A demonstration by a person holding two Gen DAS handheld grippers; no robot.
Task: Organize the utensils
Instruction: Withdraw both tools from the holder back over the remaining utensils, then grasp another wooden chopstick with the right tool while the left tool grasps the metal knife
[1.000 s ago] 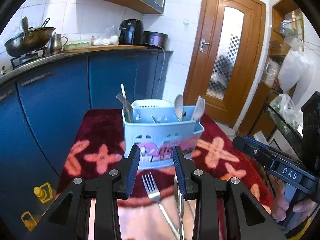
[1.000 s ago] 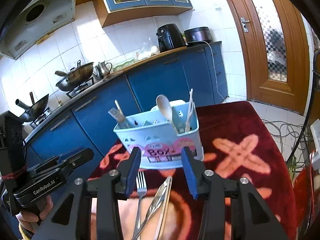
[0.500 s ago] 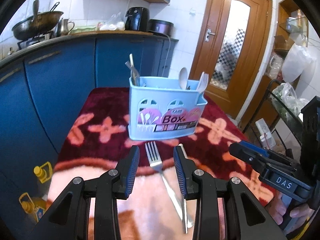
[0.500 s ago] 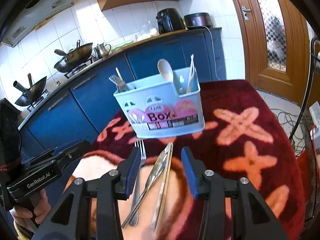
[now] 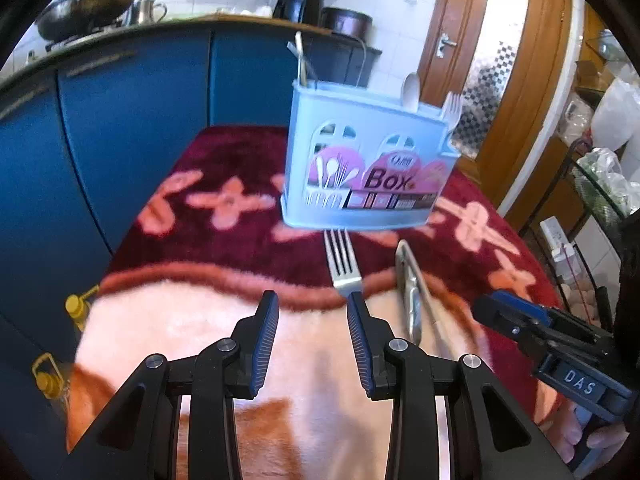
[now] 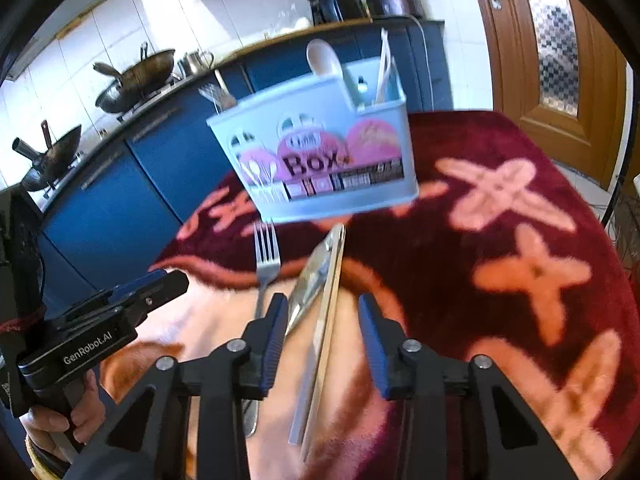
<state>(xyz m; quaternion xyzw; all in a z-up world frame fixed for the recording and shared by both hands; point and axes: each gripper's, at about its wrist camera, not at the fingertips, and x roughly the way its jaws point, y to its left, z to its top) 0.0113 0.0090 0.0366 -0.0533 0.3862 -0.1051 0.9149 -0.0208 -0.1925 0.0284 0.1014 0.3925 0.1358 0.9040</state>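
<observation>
Reach-to-pick step, I judge: the left gripper (image 5: 309, 304) is open and empty, the fork (image 5: 341, 264) at its 1 o'clock; the right gripper (image 6: 322, 307) is closing, empty, astride the knife (image 6: 310, 284) and chopstick (image 6: 329, 312); the box (image 6: 320, 164) stands at 12 o'clock; next: pinch each handle.

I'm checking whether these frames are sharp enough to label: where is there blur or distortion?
Left wrist view: the pale blue plastic utensil box and blue cabinets are smeared, the fisheye bends the counter edge. Right wrist view: the box and red floral cloth look soft, while the blue-padded fingers stay crisp.
</observation>
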